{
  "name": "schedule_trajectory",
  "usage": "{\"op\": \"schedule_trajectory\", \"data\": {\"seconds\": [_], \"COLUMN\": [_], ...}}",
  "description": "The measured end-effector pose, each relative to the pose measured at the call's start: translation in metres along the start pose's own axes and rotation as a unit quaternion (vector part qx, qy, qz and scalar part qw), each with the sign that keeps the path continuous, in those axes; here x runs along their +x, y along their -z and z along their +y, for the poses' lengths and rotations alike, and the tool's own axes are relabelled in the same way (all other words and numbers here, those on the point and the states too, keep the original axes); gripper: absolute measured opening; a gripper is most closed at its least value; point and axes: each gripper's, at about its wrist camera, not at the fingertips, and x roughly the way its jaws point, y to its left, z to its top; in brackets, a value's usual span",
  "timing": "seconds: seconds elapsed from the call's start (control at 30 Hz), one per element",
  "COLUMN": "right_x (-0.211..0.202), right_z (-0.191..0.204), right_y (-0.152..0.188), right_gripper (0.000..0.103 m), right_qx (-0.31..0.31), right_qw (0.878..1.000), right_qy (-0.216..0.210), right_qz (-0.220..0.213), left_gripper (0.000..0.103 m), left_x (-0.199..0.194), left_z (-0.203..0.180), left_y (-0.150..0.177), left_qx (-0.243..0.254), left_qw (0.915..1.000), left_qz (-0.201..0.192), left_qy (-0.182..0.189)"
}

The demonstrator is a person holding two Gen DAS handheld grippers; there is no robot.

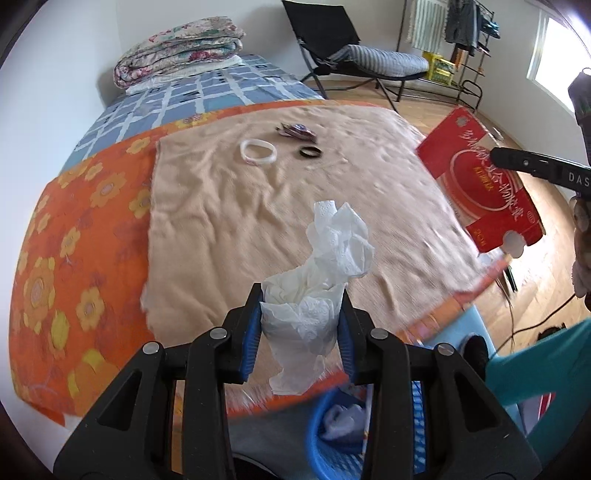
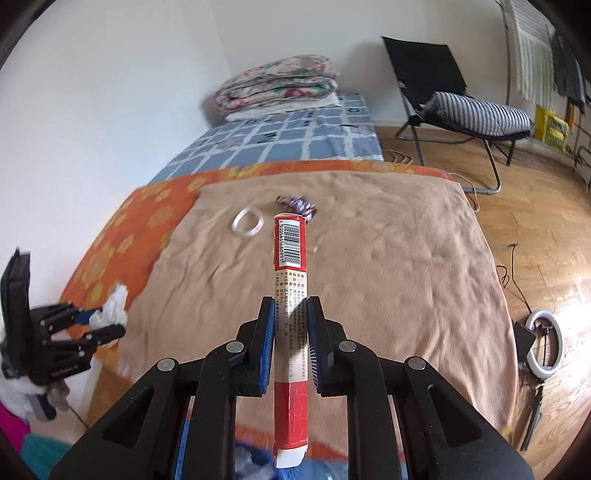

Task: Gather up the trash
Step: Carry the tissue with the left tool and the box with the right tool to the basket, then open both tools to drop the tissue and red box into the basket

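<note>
My left gripper is shut on a crumpled white tissue, held above the near edge of the tan blanket. My right gripper is shut on a flattened red carton that sticks out ahead over the bed. The left wrist view shows that carton at the right. On the blanket lie a white tape ring, a small black ring and a crumpled purple wrapper. A blue basket with white paper in it sits below the left gripper.
A folded floral quilt lies at the far end of the bed. On the wooden floor to the right stand a black folding chair with a striped cushion, a ring light with cables, and a drying rack.
</note>
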Motion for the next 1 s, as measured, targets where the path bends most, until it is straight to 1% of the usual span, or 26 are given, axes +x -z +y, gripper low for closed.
{"op": "schedule_trajectory", "data": {"seconds": [0.17, 0.37, 0.57, 0.8, 1.0], "right_x": [-0.020, -0.029, -0.020, -0.004, 0.008], "right_z": [0.030, 0.056, 0.076, 0.083, 0.081], "right_y": [0.039, 0.085, 0.130, 0.170, 0.188], "right_gripper": [0.015, 0.015, 0.015, 0.015, 0.015], "right_qx": [-0.046, -0.075, -0.107, -0.117, -0.111], "right_qw": [0.999, 0.996, 0.990, 0.984, 0.982], "right_qy": [-0.012, -0.031, -0.040, -0.044, -0.045], "right_qz": [0.011, 0.041, 0.085, 0.126, 0.147], "left_gripper": [0.036, 0.036, 0.036, 0.036, 0.036], "left_x": [-0.010, -0.012, 0.006, 0.026, 0.035], "left_z": [-0.028, -0.053, -0.069, -0.082, -0.087], "left_y": [0.032, 0.067, 0.110, 0.144, 0.159], "left_qx": [0.012, 0.020, 0.023, 0.044, 0.048], "left_qw": [0.9998, 0.9995, 0.9979, 0.9945, 0.9925], "left_qz": [0.005, 0.019, 0.058, 0.095, 0.111], "left_qy": [0.012, 0.017, 0.020, 0.013, 0.018]}}
